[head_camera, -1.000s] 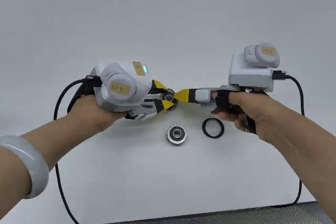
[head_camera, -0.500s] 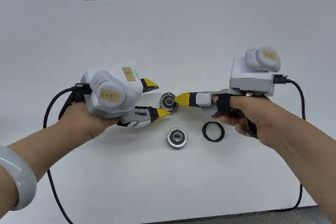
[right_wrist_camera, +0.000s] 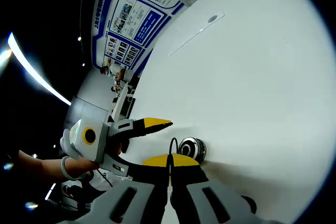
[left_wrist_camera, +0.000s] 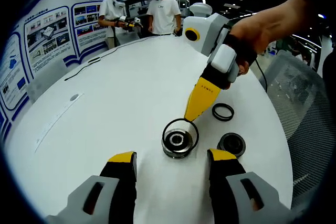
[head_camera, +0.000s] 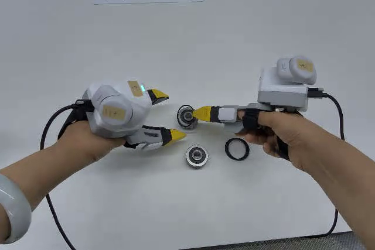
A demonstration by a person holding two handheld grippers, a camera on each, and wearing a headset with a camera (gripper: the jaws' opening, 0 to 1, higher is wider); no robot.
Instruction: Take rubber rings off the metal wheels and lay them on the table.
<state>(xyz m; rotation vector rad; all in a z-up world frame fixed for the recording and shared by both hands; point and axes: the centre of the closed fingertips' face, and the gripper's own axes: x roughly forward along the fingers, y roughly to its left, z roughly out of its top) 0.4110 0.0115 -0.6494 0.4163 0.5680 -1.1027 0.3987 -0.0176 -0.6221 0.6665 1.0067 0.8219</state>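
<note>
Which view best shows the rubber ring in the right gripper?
Left gripper view: the ring stands as a full loop over the wheel. Head view shows it small; right gripper view shows it edge-on.

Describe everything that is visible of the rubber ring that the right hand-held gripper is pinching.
The rubber ring is a thin black loop that looks like soft rubber. The right hand-held gripper pinches one edge of it between its shut yellow tips. The ring stands tilted, partly lifted off the metal wheel, and its lower part seems to touch the wheel. The wheel appears to rest on the white table, in front of the open left hand-held gripper.
</note>
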